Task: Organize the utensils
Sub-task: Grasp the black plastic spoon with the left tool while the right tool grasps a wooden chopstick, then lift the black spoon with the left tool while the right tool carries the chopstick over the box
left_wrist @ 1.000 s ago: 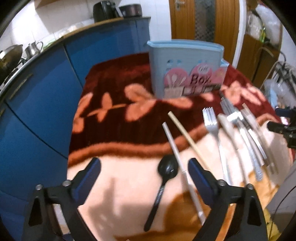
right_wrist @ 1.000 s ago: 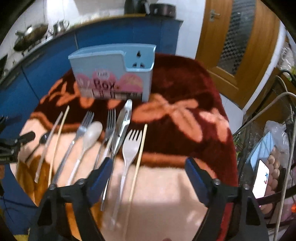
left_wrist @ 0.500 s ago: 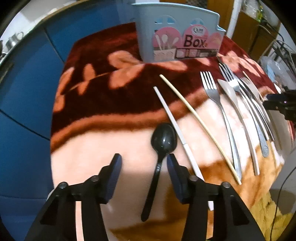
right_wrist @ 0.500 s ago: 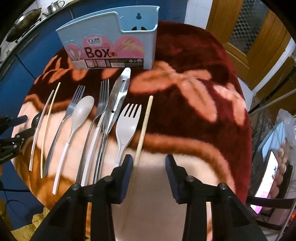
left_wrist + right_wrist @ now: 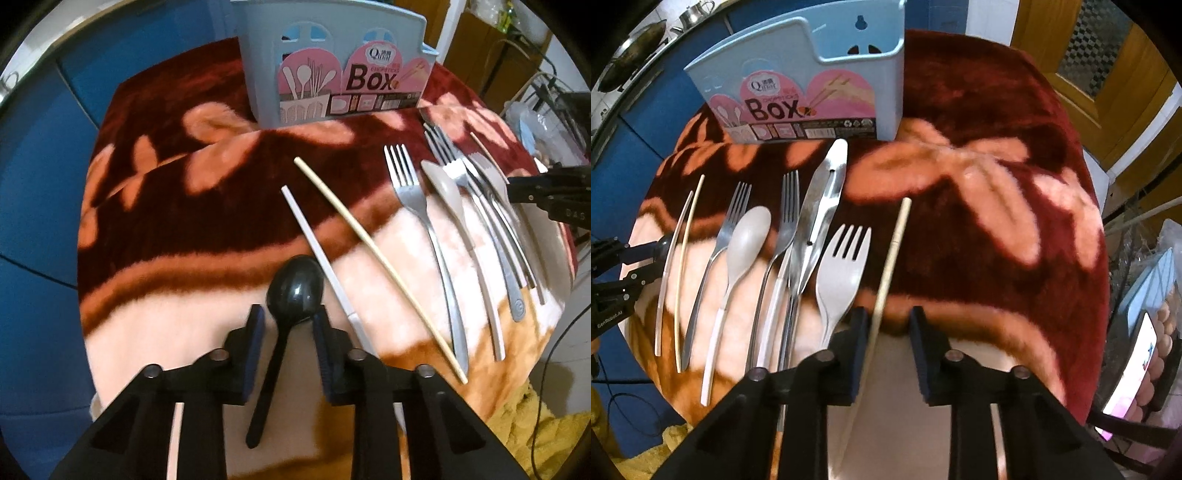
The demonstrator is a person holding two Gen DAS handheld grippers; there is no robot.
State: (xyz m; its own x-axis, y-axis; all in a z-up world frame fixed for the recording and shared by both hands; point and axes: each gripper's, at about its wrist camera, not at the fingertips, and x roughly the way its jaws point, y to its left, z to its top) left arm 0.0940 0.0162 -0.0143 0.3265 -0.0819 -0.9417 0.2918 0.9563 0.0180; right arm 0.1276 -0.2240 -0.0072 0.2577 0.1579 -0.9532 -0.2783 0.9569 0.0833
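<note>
Left wrist view has the left gripper (image 5: 288,325) straddling the neck of the black spoon (image 5: 293,291), which lies on the blanket-covered counter (image 5: 147,206). Its jaws have just been closing and stand narrow now, but I still see gaps on both sides, so no grip yet. Same story on the right wrist view: the right gripper (image 5: 888,332) sits over the wooden chopstick (image 5: 890,269), jaws just closing, stick close to the left pad but seemingly not pinched.

So I'd say this is the pick-up step, both hands at once. Next it needs the last squeeze, a clean lift off the fuzzy fabric, then a carry to the blue holder (image 5: 849,55) at the back, which stands apart from the row of forks and spoons.

Its pink label reads "Box" with a "Q" logo above; smaller print is too blurry. The other gripper's body reads "GenRobot.AI".
</note>
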